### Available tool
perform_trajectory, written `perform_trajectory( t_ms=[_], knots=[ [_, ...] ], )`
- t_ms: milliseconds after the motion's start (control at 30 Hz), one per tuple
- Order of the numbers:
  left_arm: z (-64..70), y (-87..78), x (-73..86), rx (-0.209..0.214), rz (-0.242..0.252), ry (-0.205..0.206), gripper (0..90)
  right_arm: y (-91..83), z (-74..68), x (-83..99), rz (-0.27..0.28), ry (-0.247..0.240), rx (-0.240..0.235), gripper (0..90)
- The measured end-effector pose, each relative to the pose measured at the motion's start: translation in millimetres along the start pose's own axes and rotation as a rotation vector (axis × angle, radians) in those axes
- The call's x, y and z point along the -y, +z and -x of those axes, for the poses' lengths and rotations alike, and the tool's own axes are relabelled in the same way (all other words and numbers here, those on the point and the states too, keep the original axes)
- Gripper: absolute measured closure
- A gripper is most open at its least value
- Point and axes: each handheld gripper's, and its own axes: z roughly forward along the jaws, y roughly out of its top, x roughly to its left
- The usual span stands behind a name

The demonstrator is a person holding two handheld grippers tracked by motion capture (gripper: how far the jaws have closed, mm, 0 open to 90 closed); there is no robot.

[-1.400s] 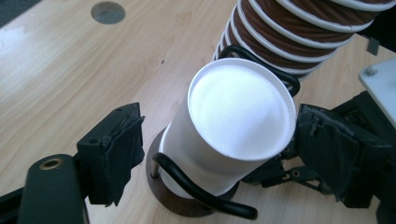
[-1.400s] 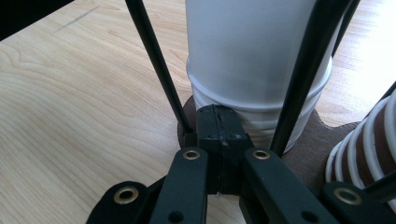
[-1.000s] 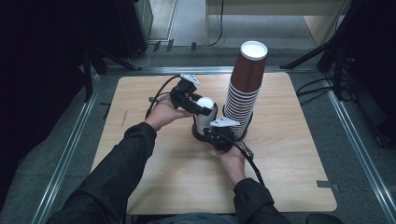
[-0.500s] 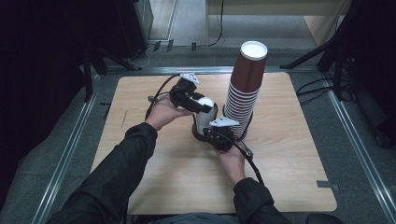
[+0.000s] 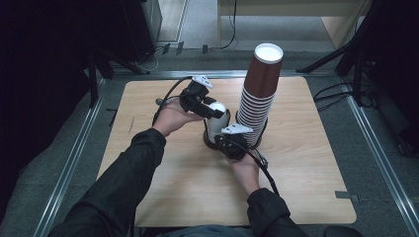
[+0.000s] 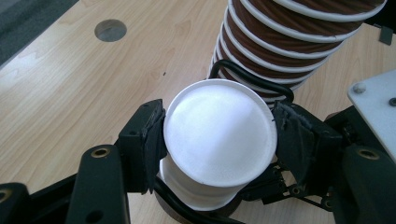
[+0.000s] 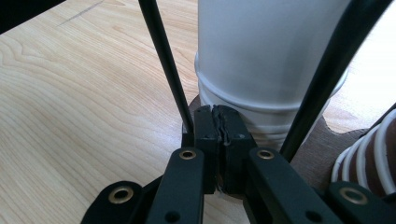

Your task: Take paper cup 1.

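Pulling the top white cup off the short stack

My left gripper [image 6: 215, 154] is clamped on the white cup [image 6: 218, 130], which sits in the black wire holder [image 7: 161, 60] near the table's [image 5: 163, 182] middle. My right gripper [image 7: 217, 135] is pressed shut at the holder's base, apparently steadying it. Next, I'd lift straight up, since the tall brown cup stack [image 5: 257, 98] stands just beside.

2 cup stacks on the counter [image 5: 163, 192]: 1 tall brown stack [image 5: 258, 98] at 1 o'clock, 1 short white stack [image 5: 217, 121] at centre. 1 wire holder [image 6: 252, 79] around them. 2 grippers, left [image 5: 210, 112] and right [image 5: 231, 143]. Exact cup count unreadable.
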Motion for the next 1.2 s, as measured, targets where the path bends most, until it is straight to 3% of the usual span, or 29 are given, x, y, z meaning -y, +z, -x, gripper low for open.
perform_trajectory(
  t_ms=[267,433,667,800,1067,1200],
  knots=[
    [-0.9,-4.7,-4.1,0.004,-0.001,-0.02,36.2,-0.9,1.1,0.6,-0.004,-0.009,-0.001,87.1],
    [-1.2,-12.6,-7.8,0.012,0.03,-0.032,36.4,-4.9,1.5,-1.0,0.009,-0.005,-0.008,87.1],
    [-1.4,-33.6,-18.1,0.01,0.07,-0.045,36.5,-11.0,6.0,-2.4,0.007,-0.003,-0.026,86.1],
    [-0.2,-45.4,-25.5,0.012,0.064,-0.042,36.6,-14.7,6.6,-3.4,0.005,-0.006,-0.029,85.9],
    [4.2,-72.7,-32.8,0.01,0.089,-0.041,36.7,-32.6,7.2,-7.4,-0.023,-0.068,-0.064,82.7],
    [7.9,-84.1,-29.7,0.018,0.092,-0.04,36.6,-49.6,7.4,-7.9,0.006,-0.152,-0.129,75.5]
  ],
)
